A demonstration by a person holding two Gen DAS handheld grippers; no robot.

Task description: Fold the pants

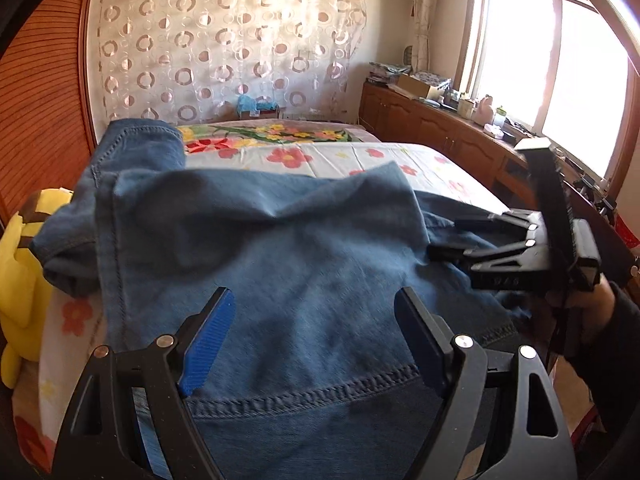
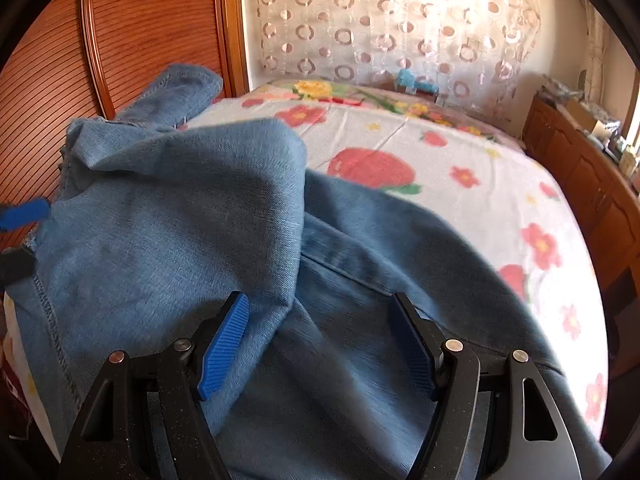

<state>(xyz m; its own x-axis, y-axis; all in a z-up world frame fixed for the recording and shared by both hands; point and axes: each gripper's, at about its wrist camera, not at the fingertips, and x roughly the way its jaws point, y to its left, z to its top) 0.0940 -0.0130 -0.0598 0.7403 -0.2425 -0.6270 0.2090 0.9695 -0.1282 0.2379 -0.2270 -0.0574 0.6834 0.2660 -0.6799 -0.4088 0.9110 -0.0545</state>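
Denim pants (image 1: 256, 248) on the bed (image 1: 360, 156) look soft, floppy and fairly heavy; stitched hems seem the firmest hold. Left gripper (image 1: 312, 340) and right gripper (image 2: 320, 344) stand apart, clamping nothing.

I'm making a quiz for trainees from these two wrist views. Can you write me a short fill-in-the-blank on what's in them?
1. The pants are made of blue ____.
2. They lie on a bed whose sheet is printed with ____.
3. The jaws of the left gripper stand ____ over the fabric.
4. The plush toy beside the bed is coloured ____.

Missing words: denim; flowers; open; yellow
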